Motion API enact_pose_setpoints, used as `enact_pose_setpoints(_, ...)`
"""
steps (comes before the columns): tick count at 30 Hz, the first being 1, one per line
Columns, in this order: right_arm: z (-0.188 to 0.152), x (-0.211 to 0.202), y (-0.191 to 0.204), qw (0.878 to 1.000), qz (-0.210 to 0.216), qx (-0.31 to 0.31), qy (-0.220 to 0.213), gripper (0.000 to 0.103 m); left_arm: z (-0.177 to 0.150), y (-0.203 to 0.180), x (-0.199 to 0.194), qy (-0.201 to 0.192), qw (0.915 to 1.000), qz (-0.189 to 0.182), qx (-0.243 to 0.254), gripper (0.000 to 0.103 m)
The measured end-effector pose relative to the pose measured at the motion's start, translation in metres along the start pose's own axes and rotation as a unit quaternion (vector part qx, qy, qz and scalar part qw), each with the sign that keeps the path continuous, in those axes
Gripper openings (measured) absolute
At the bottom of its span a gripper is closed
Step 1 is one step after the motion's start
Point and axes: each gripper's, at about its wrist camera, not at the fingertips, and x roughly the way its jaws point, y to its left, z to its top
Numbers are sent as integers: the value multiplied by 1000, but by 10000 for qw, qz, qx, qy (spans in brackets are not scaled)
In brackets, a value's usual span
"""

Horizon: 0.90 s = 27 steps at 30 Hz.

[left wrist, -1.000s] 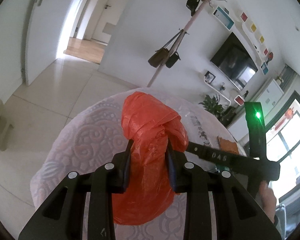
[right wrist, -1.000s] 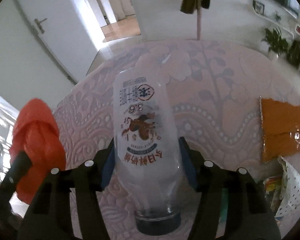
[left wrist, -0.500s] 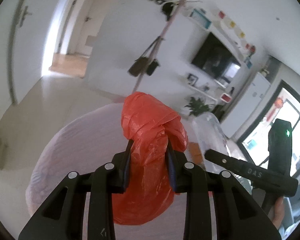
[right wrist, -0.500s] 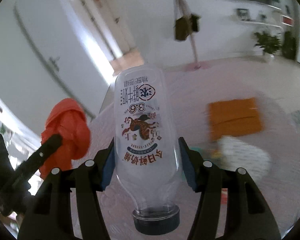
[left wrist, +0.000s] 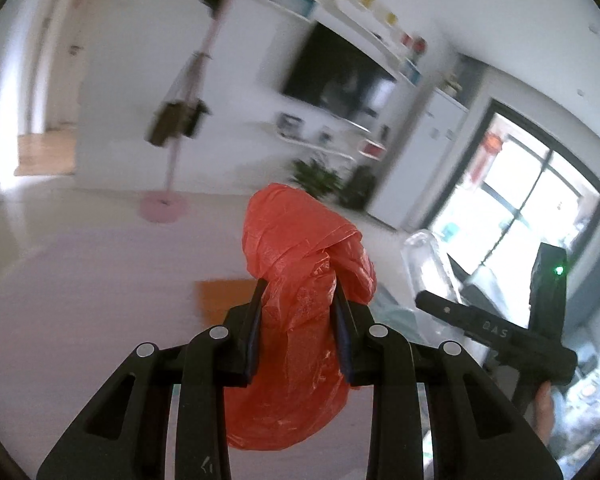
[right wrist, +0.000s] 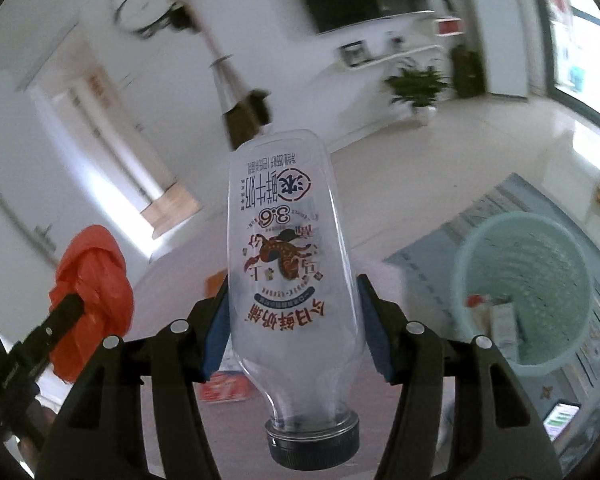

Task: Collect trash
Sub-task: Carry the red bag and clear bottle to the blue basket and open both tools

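Our left claw pinches a red bag at centre frame. Our right claw clamps a clear bottle, cap toward the camera. Farther off, lower right, a green bin stands on the floor.
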Motion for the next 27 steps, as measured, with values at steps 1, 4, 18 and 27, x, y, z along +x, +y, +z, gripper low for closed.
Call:
enact_pose_setpoints(1,3,-4,-12,9999,-65,82,-37,55,-1,-7,9,86,9999,-71,-4,28)
enact_pose_setpoints(4,9,-14,-44,9990,-318,241,-189,55,-4,-41,48,401,9987,-260,151,28)
enact_pose_setpoints(18,12,12,-198,9854,-1061,1335,36,55,-56,-144,213,1635,9817,-723,663,29)
enact_pose_setpoints(27,-1,36,-258,9715,-1781,1546,222,56,-93,-157,281,2257,9692,-847,509,45)
